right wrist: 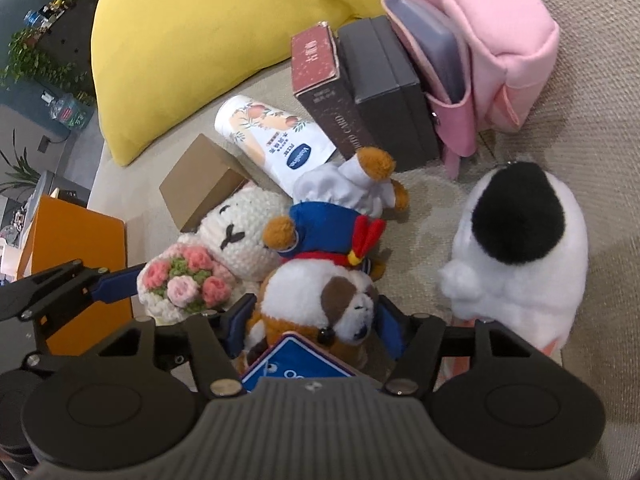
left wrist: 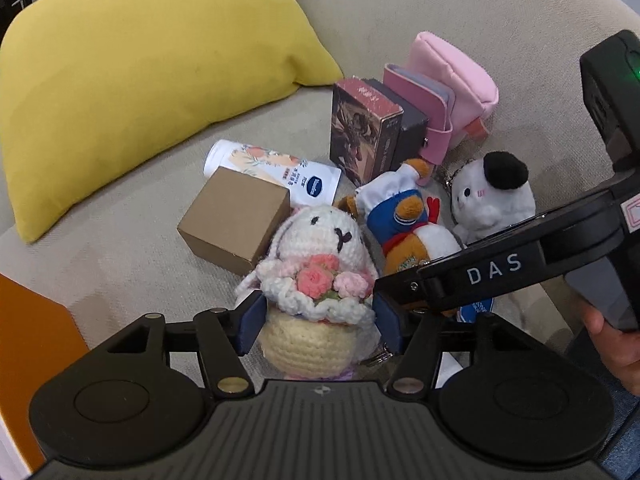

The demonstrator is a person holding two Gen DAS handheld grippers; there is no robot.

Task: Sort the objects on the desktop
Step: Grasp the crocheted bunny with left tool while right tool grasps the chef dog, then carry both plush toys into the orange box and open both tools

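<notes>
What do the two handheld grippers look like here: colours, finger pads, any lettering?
Both are matte black, with a ribbed grey-black body and two round side housings. The left gripper and right gripper have dark blue finger pads. In the left wrist view the right one's arm reads "DAS" in white, and a green light glows on its black unit.

Your right gripper (left wrist: pixel 404 292) is hiding dog's (left wrist: pixel 416 236) lower half; blue card (right wrist: pixel 296 360) is running under housing, print too cropped to read.
</notes>
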